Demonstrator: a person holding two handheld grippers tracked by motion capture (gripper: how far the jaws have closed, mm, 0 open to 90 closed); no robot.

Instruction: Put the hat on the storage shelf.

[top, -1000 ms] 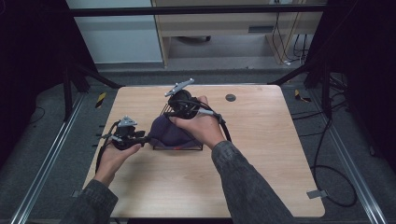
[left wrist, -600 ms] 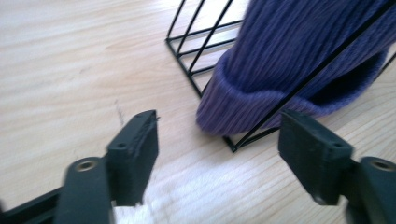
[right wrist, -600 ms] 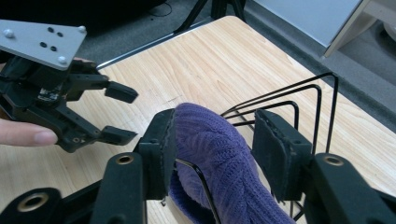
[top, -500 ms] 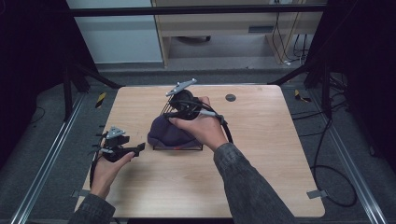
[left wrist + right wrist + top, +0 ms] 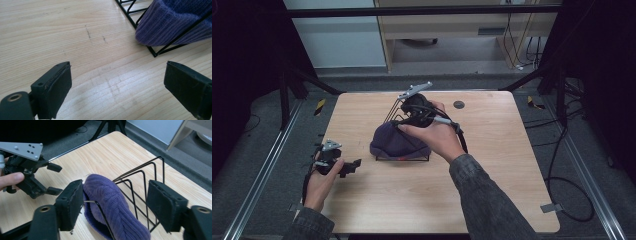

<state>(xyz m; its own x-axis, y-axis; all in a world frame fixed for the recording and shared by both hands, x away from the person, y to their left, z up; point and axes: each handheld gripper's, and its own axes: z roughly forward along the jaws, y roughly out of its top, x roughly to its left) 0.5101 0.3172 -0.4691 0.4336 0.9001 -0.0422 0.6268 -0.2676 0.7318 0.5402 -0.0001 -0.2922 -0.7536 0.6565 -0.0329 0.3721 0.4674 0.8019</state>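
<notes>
A purple knitted beanie (image 5: 393,140) lies slumped in a black wire rack (image 5: 404,158) near the middle of the wooden table (image 5: 492,190). My right gripper (image 5: 409,117) hovers over the rack's far end. It is open, and its jaws straddle the beanie (image 5: 112,205) and one rack wire (image 5: 140,185) without touching them. My left gripper (image 5: 352,167) is held near the table's left edge, apart from the rack and also open. Its view has bare wood between the pads (image 5: 58,87), with the beanie's ribbed hem (image 5: 172,22) and a rack corner (image 5: 153,52) at upper right. The left gripper (image 5: 48,178) is also in the right gripper view.
A small dark round disc (image 5: 458,104) sits near the table's far edge. Metal rails (image 5: 259,175) run along the floor on both sides. A shelf unit (image 5: 452,30) stands beyond the table, and cables (image 5: 557,165) trail at right.
My left gripper has drawn back from the beanie's left side toward the table's near left edge. The right gripper has stayed over the rack.
</notes>
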